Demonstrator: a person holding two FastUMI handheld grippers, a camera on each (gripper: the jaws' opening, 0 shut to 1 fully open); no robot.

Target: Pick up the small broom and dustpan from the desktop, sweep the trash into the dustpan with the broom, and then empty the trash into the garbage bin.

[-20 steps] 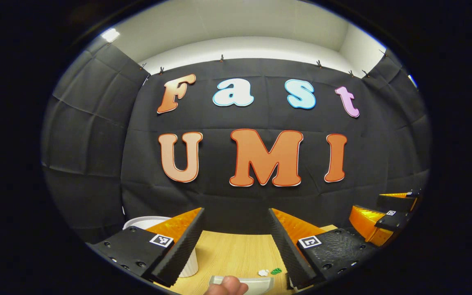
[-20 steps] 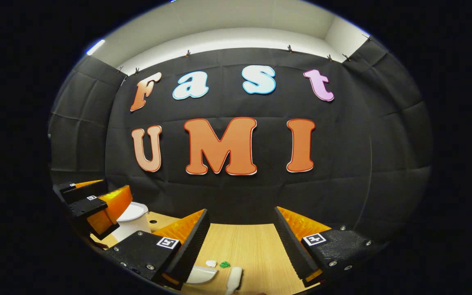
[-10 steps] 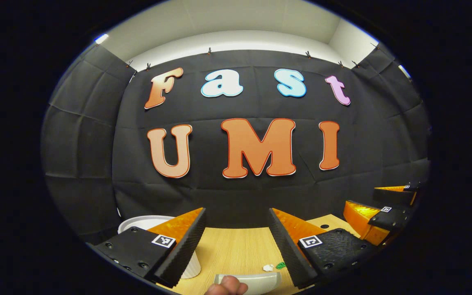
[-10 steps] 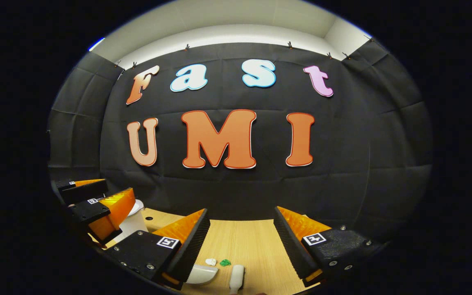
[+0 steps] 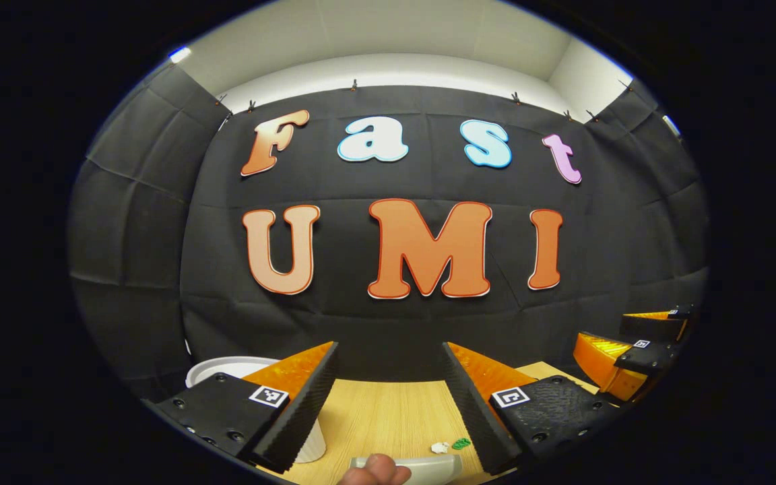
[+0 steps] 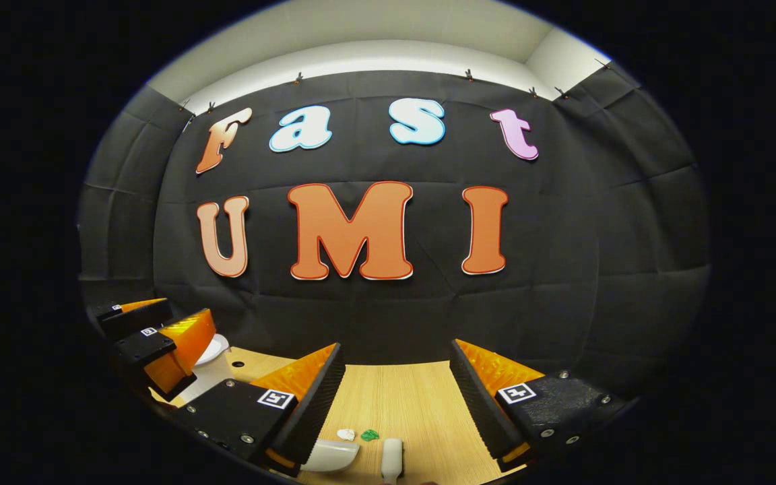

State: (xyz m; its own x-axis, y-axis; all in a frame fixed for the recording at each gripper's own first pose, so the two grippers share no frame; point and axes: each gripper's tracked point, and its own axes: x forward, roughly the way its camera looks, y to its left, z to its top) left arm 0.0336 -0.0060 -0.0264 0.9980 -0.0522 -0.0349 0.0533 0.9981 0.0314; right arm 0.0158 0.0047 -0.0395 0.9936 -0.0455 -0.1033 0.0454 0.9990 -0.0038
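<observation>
The wooden desktop [image 5: 388,417] occupies the lower centre of the left gripper view, its near edge cut off by the frame and its flanks hidden behind the fingers; in the right gripper view it sits likewise at lower centre. The left gripper [image 5: 388,367] has its jaws spread wide with nothing between them, above the desk. The right gripper [image 6: 396,367] is also spread, pinching nothing; it also appears at the far right of the left gripper view, partly cut off. The white garbage bin [image 5: 226,369] stands at lower left of the left gripper view, largely hidden behind the left finger, only its rim and a ribbed strip of wall visible. The dustpan [image 6: 329,455] lies on the desk at the bottom of the right gripper view, half concealed by the finger beside it; in the left gripper view it is cut off at the bottom edge, with a fingertip [image 5: 378,470] of the person overlapping it. The broom [image 6: 392,459] lies just right of the dustpan, only its pale end visible. Two trash scraps, one white [image 6: 346,434] and one green [image 6: 369,436], lie side by side just beyond the dustpan; their material cannot be made out.
</observation>
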